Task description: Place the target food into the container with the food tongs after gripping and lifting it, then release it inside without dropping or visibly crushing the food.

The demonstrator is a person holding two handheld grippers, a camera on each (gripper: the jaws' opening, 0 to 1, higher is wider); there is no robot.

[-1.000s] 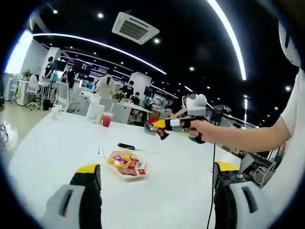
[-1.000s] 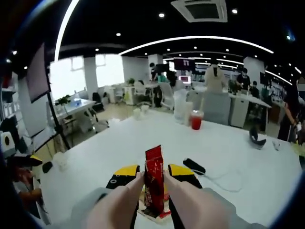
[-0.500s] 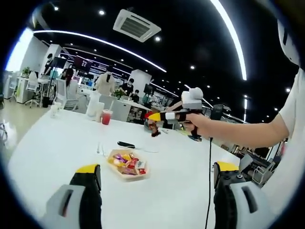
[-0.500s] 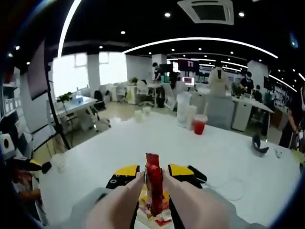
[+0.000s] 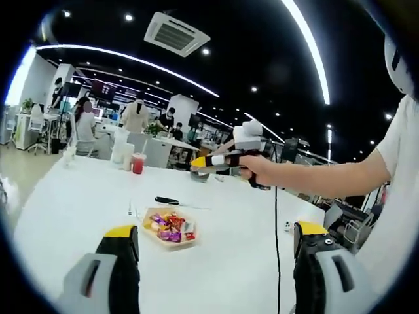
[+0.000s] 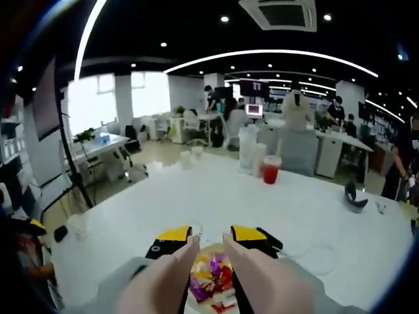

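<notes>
We see right gripper hold tongs, tips parted, nothing between them. Container of wrapped snacks directly below tips. Left gripper wide open, empty, container ahead on table. We judge: lift tongs straight up, no dragging snacks out.

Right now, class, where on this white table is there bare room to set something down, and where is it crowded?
Bare: the wide stretch of table between the snack tray and the red drink. Crowded: around the tray, with the black object beside it and the tongs above it.
</notes>
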